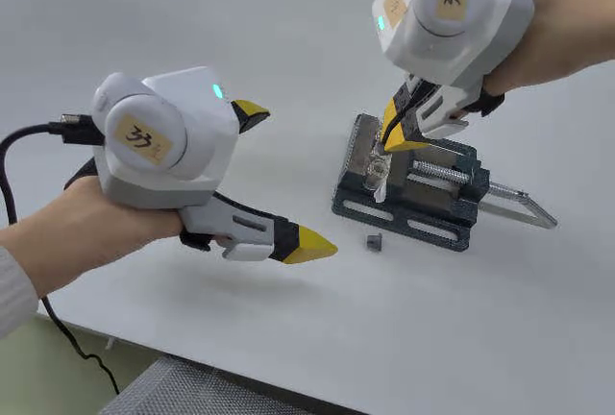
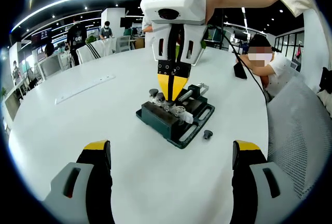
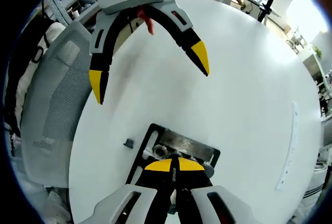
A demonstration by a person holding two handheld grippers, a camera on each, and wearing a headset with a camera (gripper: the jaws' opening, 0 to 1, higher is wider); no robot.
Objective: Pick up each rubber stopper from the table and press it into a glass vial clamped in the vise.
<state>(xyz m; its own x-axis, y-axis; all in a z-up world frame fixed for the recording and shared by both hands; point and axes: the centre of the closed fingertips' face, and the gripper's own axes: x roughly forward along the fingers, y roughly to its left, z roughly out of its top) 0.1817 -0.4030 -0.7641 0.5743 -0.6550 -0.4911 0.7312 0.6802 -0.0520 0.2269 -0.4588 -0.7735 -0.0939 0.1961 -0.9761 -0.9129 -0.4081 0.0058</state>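
A dark vise [image 1: 437,206] stands on the white table [image 1: 288,31] with a clear glass vial [image 1: 377,175] clamped in it. My right gripper [image 1: 399,138] hangs just above the vial, tips down, shut, with nothing showing between the tips. From its own camera the right gripper [image 3: 175,166] sits over the vise [image 3: 150,133] beside the vial [image 3: 160,151]. A small dark rubber stopper [image 1: 374,240] lies on the table in front of the vise. My left gripper [image 1: 283,177] is open and held off to the left, facing the vise [image 2: 174,123], the stopper [image 2: 207,134] and the right gripper [image 2: 174,85].
The vise's handle [image 1: 519,199] sticks out to the right. A black cable [image 1: 19,141] trails from the left gripper. A mesh chair [image 1: 192,391] stands at the table's near edge. A long ruler [image 2: 85,88] lies farther off. People sit at desks behind.
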